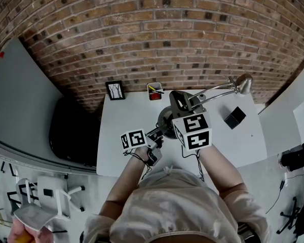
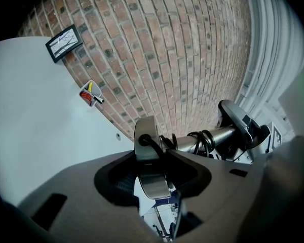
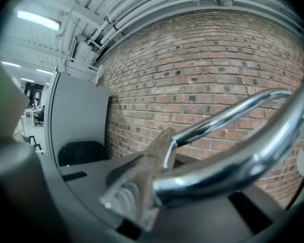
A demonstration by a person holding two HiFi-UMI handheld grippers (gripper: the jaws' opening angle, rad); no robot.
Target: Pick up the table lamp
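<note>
The table lamp has a round metal base (image 1: 166, 118), a curved chrome arm (image 1: 220, 88) and a small shade (image 1: 244, 83), and stands over the white table (image 1: 243, 146). My left gripper (image 1: 158, 131) is shut on the rim of the base (image 2: 151, 161), which shows edge-on between the jaws, with the black cord coiled round the stem (image 2: 207, 137). Higher up, my right gripper (image 1: 185, 102) is shut on the chrome arm (image 3: 228, 166), which crosses between its fingers (image 3: 134, 186). Whether the base touches the table is hidden.
A small picture frame (image 1: 115, 90) and a red pen cup (image 1: 154, 92) stand at the table's far edge against the brick wall. A black cube (image 1: 234, 117) lies on the right of the table. A black chair (image 1: 71, 130) stands left of the table.
</note>
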